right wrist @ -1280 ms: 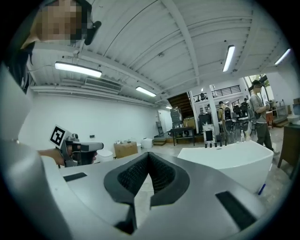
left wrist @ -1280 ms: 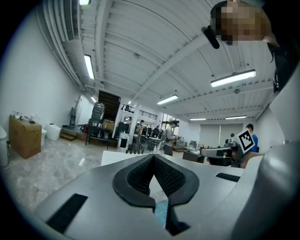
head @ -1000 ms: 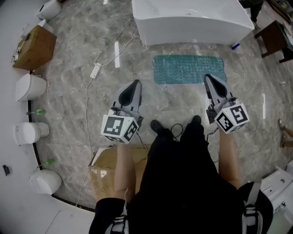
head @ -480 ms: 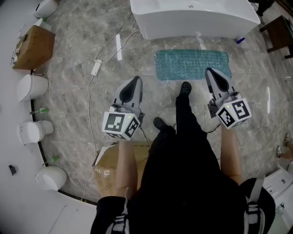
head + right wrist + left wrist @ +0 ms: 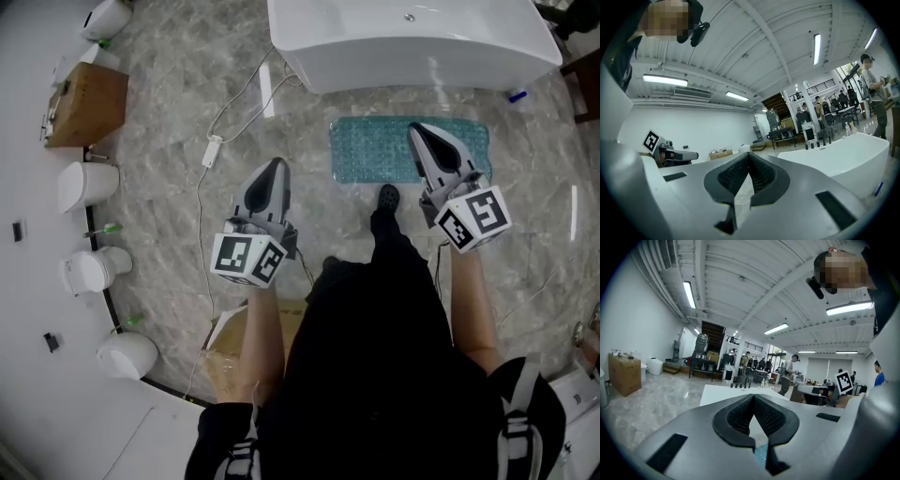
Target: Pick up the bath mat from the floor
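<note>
Both grippers are empty: the left gripper has its jaws pressed together, and the right gripper is shut the same way. The teal bath mat lies flat on the marble floor, right against the bathtub. The right gripper hangs above it and the left is off to the side. Watch that shoe at the mat's near edge, because a foot on it would pin the mat. Closed jaws would only skid off it. It lies so flat that getting under an edge looks tricky. A loose cable on the floor is a trip risk.
</note>
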`<state>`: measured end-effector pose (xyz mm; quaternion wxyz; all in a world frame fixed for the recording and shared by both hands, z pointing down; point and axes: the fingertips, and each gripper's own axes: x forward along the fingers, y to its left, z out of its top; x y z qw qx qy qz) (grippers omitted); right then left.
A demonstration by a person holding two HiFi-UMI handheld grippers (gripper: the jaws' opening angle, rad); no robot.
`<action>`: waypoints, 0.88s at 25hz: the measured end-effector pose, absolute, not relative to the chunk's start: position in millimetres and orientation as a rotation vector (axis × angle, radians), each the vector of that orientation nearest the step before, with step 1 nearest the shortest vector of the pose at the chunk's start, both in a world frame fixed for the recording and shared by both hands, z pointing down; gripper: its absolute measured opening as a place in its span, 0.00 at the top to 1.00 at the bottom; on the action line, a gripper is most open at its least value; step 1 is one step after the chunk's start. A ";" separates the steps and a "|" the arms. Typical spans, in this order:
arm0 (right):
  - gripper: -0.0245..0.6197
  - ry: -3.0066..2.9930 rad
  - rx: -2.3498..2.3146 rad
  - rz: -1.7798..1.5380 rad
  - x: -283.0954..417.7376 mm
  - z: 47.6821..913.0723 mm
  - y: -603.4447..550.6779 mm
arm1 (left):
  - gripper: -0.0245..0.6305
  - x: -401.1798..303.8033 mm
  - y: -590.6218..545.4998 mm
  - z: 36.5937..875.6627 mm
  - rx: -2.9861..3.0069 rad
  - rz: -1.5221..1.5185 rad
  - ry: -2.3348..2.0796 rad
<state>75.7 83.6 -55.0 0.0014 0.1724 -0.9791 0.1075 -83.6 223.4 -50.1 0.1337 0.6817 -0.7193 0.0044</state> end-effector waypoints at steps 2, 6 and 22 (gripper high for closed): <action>0.94 -3.062 0.515 0.359 72.7 -47.6 63.3 | 0.94 -82.5 195.6 -45.8 1.972 0.028 -2.075; 0.94 -3.022 0.471 0.406 63.4 -27.9 33.6 | 0.94 -85.1 154.6 -33.0 1.959 0.068 -2.061; 0.94 -2.878 0.628 0.509 -28.5 60.6 -16.9 | 0.94 -173.4 58.7 64.9 2.060 0.214 -1.831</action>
